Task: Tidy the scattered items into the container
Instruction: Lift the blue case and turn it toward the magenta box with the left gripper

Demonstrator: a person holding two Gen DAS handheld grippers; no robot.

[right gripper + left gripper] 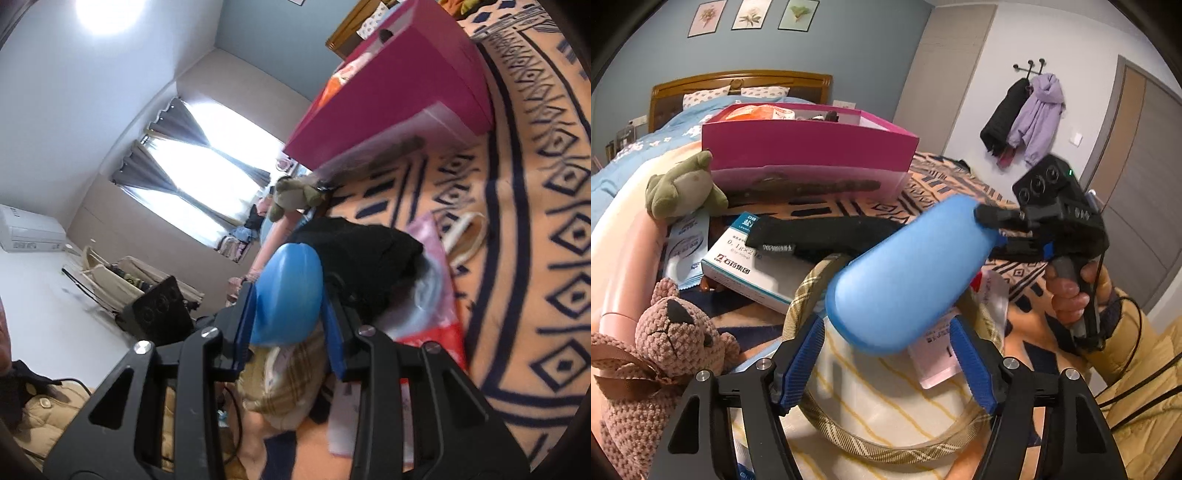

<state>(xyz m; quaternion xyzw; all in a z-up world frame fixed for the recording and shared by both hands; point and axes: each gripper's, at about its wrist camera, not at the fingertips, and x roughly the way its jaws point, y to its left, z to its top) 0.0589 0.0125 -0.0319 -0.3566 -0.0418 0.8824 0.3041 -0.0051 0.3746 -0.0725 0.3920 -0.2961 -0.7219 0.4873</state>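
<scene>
A: How far along is the tidying?

B: Partway, I'd judge. The pink container (809,155) stands toward the far side of the bed (960,192), and a few things already show above its rim, an orange packet among them. Plenty is left outside it.

A: What's in hand?

B: The right gripper (286,306) is clamped on a blue case (905,277), pads pressing both sides of one end. The case hangs in the air over the clutter at the bed's near edge, well short of the container.

A: And the left gripper?

B: The left gripper (886,362) stands fairly wide with nothing pinched. The case's other end sits just between its open fingers, untouched as far as I can tell.

A: What remains?

B: A brown knitted bear (665,332) at the near left, a green plush toy (683,184) touching the container's left corner, a white medicine box (750,273), a black strap (820,232), a plaid headband (812,288) and some sachets.
</scene>
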